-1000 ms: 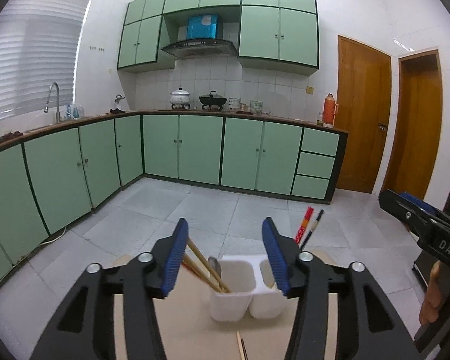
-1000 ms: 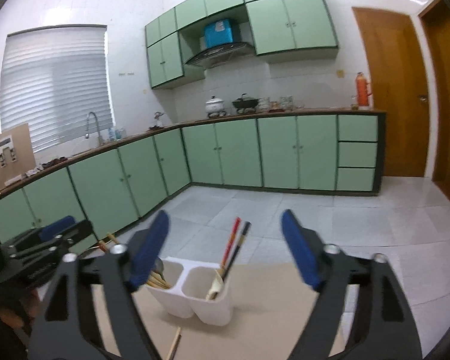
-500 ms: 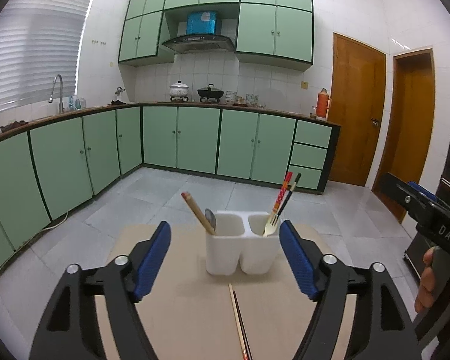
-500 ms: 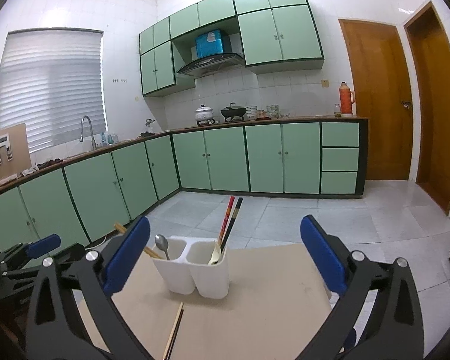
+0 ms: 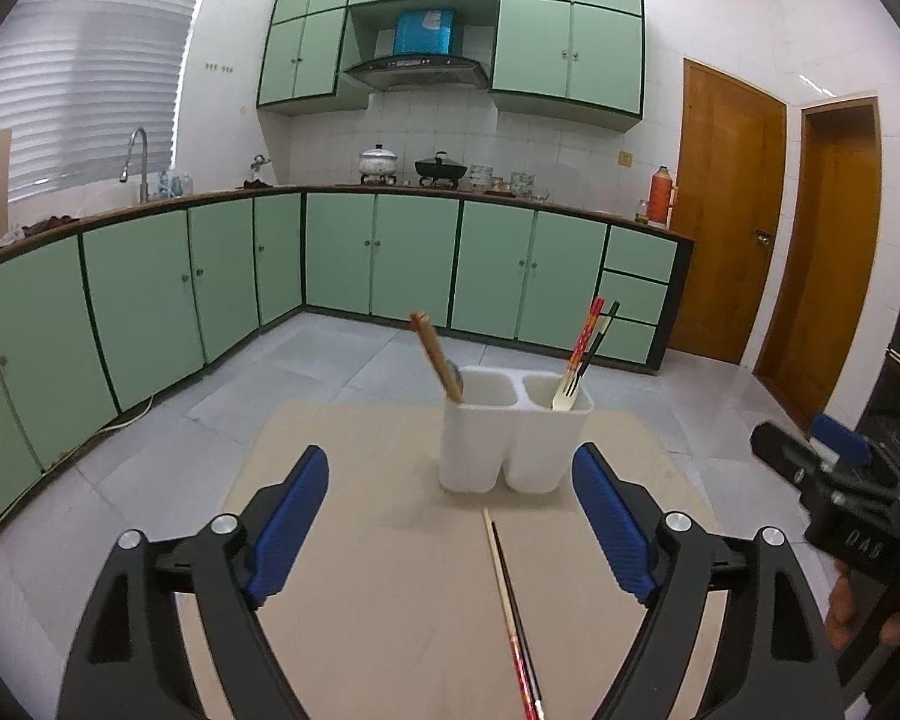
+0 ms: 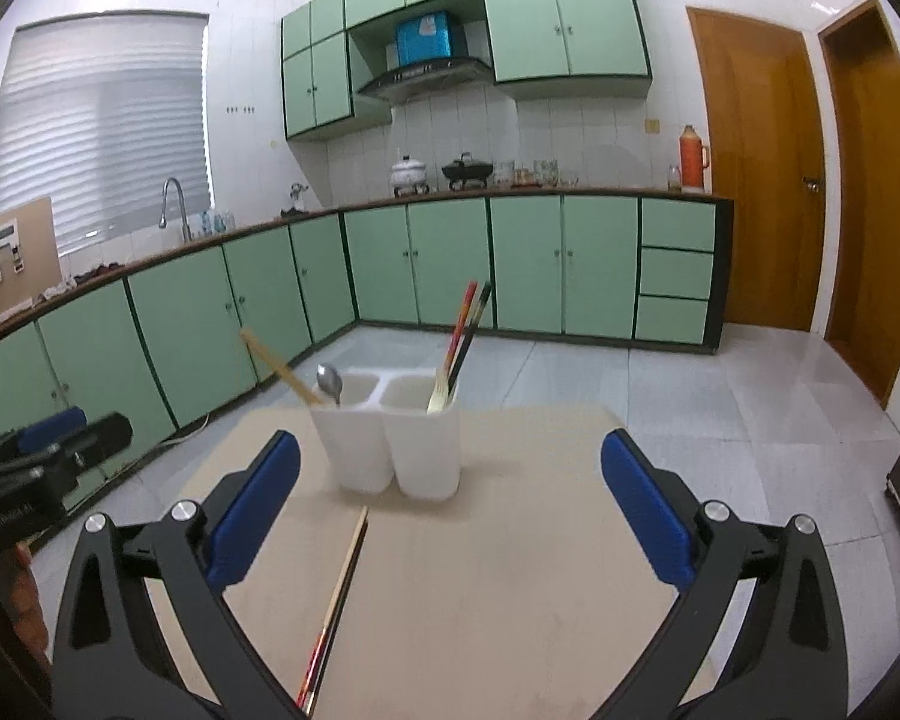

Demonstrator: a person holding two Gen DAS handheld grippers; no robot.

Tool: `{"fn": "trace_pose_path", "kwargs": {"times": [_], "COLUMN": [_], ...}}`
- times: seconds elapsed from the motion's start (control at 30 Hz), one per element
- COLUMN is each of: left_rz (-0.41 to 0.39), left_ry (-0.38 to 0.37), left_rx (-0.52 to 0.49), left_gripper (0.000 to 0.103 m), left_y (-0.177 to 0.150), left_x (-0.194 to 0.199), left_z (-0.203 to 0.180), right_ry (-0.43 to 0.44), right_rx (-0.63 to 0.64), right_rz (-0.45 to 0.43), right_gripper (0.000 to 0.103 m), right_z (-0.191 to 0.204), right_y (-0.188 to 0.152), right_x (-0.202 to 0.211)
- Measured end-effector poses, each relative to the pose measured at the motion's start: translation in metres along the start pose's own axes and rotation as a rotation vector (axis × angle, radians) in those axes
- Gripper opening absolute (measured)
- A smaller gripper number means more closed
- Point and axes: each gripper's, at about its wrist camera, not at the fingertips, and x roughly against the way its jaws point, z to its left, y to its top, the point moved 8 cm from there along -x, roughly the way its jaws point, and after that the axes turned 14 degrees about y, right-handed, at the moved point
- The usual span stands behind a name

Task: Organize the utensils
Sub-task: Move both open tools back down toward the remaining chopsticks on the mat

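A white two-compartment utensil holder [image 5: 513,438] [image 6: 390,438] stands on a beige table [image 5: 390,600] [image 6: 510,570]. Its left compartment holds wooden chopsticks [image 5: 435,354] [image 6: 279,366] and a metal spoon [image 6: 330,383]. Its right compartment holds a red and a dark chopstick [image 5: 591,330] [image 6: 471,315] and a pale fork [image 5: 564,393] [image 6: 437,399]. A loose pair of chopsticks [image 5: 510,606] [image 6: 336,600] lies flat on the table in front of the holder. My left gripper [image 5: 450,516] is open and empty, short of the holder. My right gripper [image 6: 450,510] is open and empty too.
The table's far edge lies just behind the holder. Beyond it are a grey tiled floor [image 5: 342,372], green kitchen cabinets [image 5: 390,258] and wooden doors [image 5: 726,210]. Each gripper shows at the side of the other's view: the right one [image 5: 840,480], the left one [image 6: 36,468].
Both grippers have pulled back and up from the holder and opened wider. The holder now looks smaller, and the loose chopsticks on the table have come into view.
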Motion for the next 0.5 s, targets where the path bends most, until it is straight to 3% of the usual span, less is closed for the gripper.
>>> {"fn": "trace_pose_path", "kwargs": {"times": [0.33,0.5], "left_rz": [0.020,0.043], "left_ry": [0.011,0.057], "left_rx": [-0.010,-0.036], "left_gripper": [0.085,0.085], "left_y": [-0.030,-0.063], "left_x": [0.009,-0.001], "left_z": [0.015,0.028], "right_ry": [0.031,0.031], "right_rx": [-0.031,-0.051], "right_rz": [0.062,0.106], "right_gripper": [0.098,0.097], "right_z": [0.020,0.026], "right_y": [-0.040,-0.071], "right_x": [-0.003,-0.010]}}
